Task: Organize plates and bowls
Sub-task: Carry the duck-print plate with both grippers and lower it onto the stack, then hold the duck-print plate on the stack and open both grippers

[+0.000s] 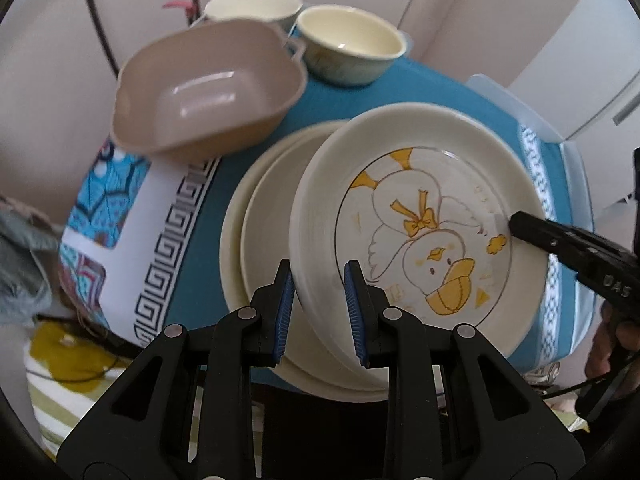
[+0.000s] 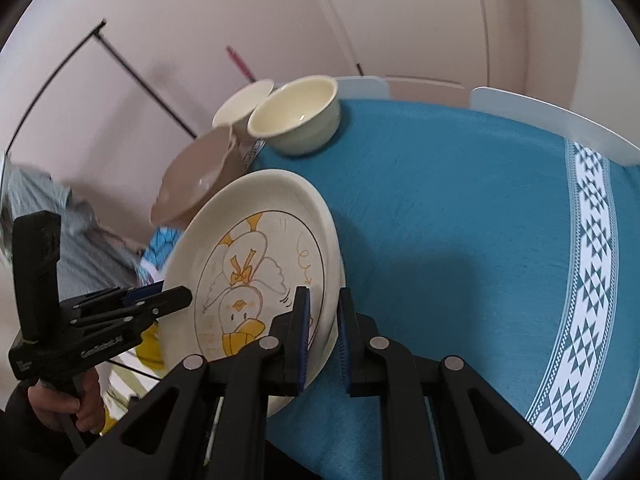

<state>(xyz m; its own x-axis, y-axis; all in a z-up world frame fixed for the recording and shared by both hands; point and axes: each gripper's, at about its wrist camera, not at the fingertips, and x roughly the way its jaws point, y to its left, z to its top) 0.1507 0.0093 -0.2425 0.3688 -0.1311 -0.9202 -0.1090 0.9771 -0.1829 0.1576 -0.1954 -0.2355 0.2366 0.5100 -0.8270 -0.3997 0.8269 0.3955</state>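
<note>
A tan bowl (image 1: 208, 88) and two cream bowls (image 1: 352, 42) sit behind on the blue tablecloth (image 2: 460, 208). The stacked plates (image 1: 256, 224) underneath are mostly hidden. The left gripper (image 1: 320, 300) and right gripper (image 2: 323, 320) each pinch opposite rims of the duck plate (image 1: 420, 232), tilted above the stack.

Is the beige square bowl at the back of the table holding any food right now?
No, in the left wrist view the beige square bowl shows only its bare, shiny inner surface.
</note>
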